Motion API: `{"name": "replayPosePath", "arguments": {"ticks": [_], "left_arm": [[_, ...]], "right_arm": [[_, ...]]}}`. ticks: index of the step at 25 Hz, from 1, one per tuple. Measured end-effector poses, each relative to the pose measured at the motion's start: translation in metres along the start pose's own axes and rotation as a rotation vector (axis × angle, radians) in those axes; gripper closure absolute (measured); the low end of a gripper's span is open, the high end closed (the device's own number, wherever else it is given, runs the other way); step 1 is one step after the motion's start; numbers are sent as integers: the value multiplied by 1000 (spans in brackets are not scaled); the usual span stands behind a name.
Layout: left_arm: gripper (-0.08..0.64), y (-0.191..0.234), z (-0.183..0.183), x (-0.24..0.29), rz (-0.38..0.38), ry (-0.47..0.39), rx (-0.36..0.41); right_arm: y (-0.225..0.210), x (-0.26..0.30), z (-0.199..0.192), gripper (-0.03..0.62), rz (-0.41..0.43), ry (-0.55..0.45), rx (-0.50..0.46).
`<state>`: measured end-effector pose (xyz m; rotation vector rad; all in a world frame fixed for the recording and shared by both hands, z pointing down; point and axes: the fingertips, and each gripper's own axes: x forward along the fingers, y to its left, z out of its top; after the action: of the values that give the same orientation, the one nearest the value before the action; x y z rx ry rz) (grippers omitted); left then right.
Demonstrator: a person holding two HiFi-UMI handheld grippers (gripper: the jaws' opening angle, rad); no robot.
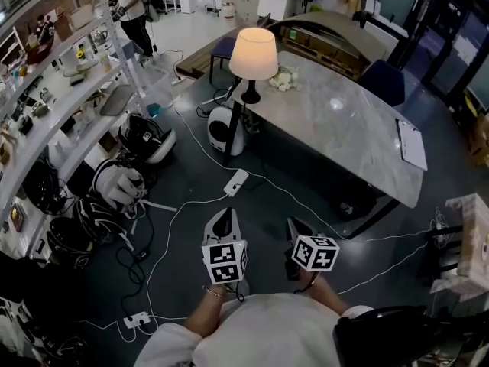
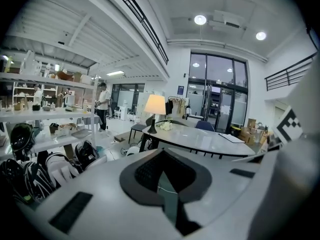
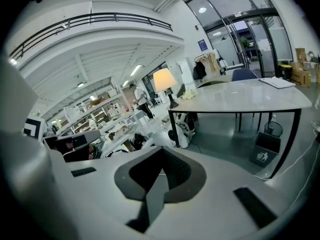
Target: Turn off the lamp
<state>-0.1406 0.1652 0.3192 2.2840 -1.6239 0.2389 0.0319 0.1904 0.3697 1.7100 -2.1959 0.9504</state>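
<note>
The lamp [image 1: 253, 53] is lit, with a cream shade and a black base, and stands on the far left corner of the grey marble table [image 1: 359, 136]. It also shows far ahead as the lamp [image 2: 155, 105] in the left gripper view and as the lamp [image 3: 164, 80] in the right gripper view. My left gripper [image 1: 223, 219] and right gripper [image 1: 298, 226] are side by side low over the dark floor, well short of the table. Both point toward it. The left gripper [image 2: 162, 173] and the right gripper [image 3: 160, 176] are shut with nothing between their jaws.
A white power strip [image 1: 235, 182] and several cables lie on the floor between me and the table. Helmets [image 1: 117, 186] and shelves [image 1: 53, 105] line the left side. A white round device [image 1: 225, 128] sits under the table corner. A clipboard [image 1: 412, 144] lies on the table. A person [image 1: 134, 6] stands far back.
</note>
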Motion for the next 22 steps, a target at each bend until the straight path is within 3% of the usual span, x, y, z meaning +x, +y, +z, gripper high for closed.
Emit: {"name": "replayPosePath", "arguments": {"ticks": [12,22], "left_arm": [[565,40,25,59,-85,5,16],[565,69,10,74,-73,52,-27]], "right_arm": [[42,60,43,593,-11,-30,-5],[49,85,41,593,-25,24,-13]]}}
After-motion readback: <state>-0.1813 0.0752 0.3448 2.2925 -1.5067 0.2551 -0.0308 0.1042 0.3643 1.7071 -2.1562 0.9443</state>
